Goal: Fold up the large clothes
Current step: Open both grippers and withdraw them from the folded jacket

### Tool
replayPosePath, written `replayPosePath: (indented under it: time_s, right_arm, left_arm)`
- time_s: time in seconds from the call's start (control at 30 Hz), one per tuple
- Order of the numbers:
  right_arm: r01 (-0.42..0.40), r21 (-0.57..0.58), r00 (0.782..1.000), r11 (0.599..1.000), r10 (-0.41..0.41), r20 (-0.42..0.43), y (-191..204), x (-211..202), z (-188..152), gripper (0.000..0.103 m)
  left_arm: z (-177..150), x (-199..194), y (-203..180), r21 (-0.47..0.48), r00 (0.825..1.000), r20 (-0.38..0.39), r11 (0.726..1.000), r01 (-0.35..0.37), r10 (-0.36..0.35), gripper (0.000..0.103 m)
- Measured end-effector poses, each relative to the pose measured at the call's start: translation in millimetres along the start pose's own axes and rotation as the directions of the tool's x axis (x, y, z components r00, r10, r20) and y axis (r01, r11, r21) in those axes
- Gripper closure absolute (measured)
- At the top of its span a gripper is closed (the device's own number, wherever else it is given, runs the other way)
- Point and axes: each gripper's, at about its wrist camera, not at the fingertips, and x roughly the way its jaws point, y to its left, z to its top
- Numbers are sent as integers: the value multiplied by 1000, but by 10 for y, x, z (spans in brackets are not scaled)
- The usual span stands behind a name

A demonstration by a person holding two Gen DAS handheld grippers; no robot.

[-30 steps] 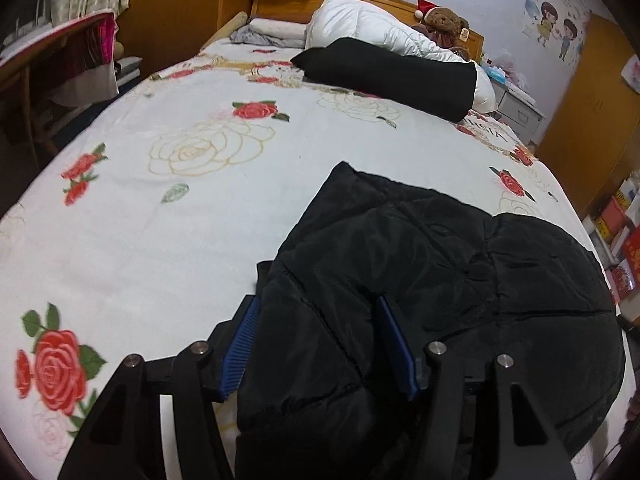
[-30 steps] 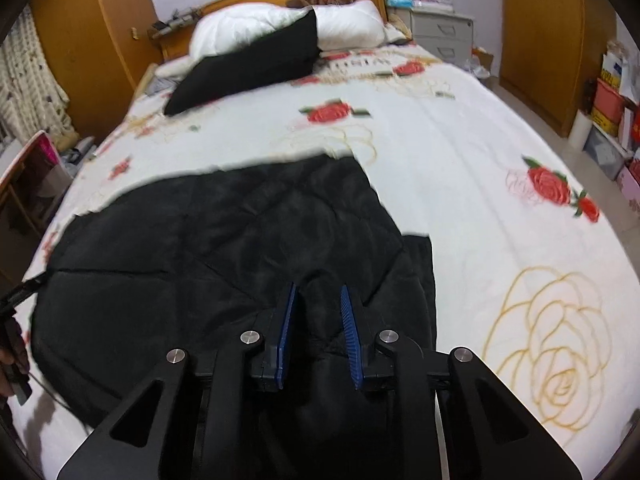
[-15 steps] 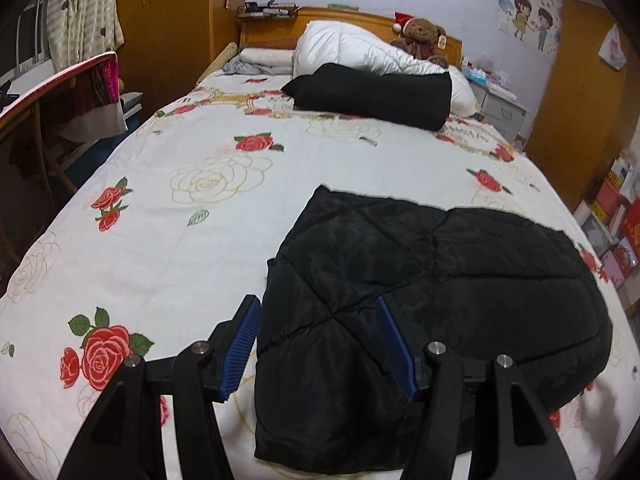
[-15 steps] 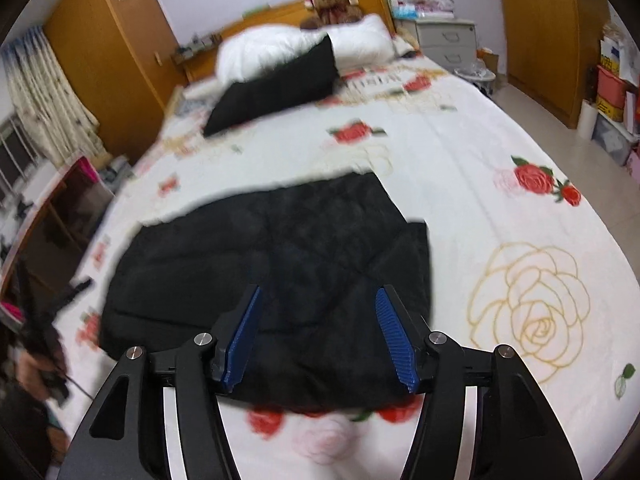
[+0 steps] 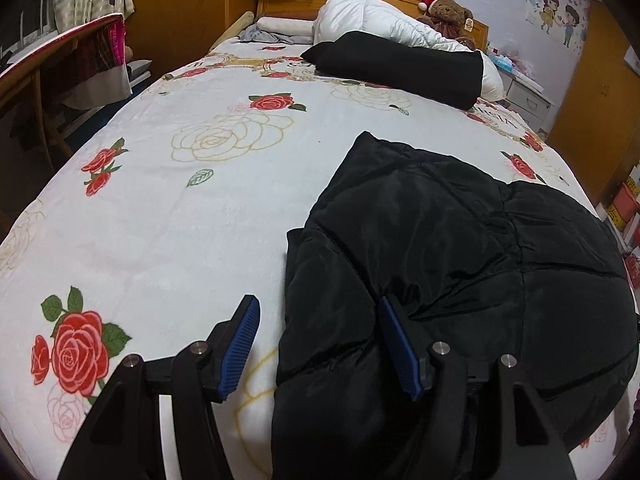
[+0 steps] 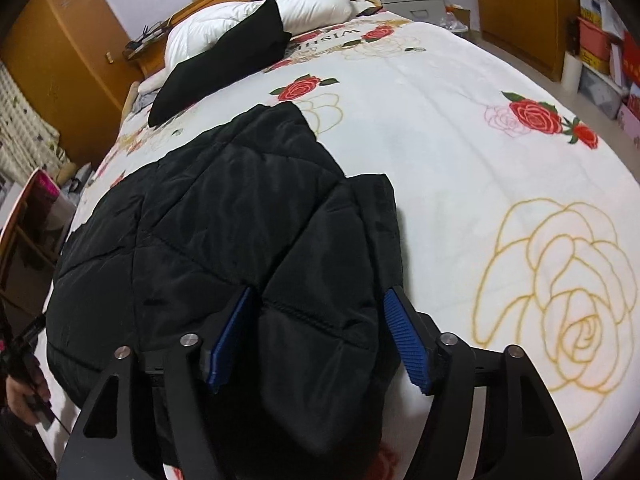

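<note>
Progress looks well along: the black padded jacket lies on the bed as a compact folded bundle, with layers stacked over one another and no sleeve trailing loose that you can see. It sits on the rose-printed bedspread at the near end, well apart from the black pillow and white duvet by the headboard.

Your left hand-held gripper stands spread wide over the bundle's near left edge; one blue pad hangs over the bare bedspread, the other lies against the fabric, and nothing is pinched. Your right hand-held gripper is opening at this moment, with the puffy near right corner of the jacket between its pads but no pad pressing on it.

What seems left is small: perhaps squaring the edges or pressing down the puffed corner, or one further fold if you want it tighter. Whether the underside is tidy, you cannot tell from here.
</note>
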Motion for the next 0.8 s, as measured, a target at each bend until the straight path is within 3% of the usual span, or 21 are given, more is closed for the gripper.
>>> replayPosePath:
  time_s: [0.33, 0.43, 0.57, 0.63, 0.8]
  right_arm:
    - [-6, -61, 998, 998, 10, 60, 227, -264, 150, 35]
    - [10, -87, 998, 996, -4, 65, 293, -190, 214, 35]
    - [62, -86, 998, 994, -61, 18, 176, 156, 259, 34]
    - [57, -51, 998, 997, -56, 9, 79, 212, 286, 27]
    - [32, -26, 999, 999, -31, 24, -22, 112, 251, 27]
  left_arm:
    - [259, -128, -30, -18, 998, 35, 999, 49, -48, 38]
    - [371, 22, -109, 17, 999, 28, 999, 27, -28, 38]
    - [409, 356, -92, -9, 999, -29, 1000, 20, -20, 26]
    - [433, 399, -70, -23, 999, -36, 999, 24, -25, 26]
    - [361, 291, 1, -19, 999, -10, 999, 43, -43, 25]
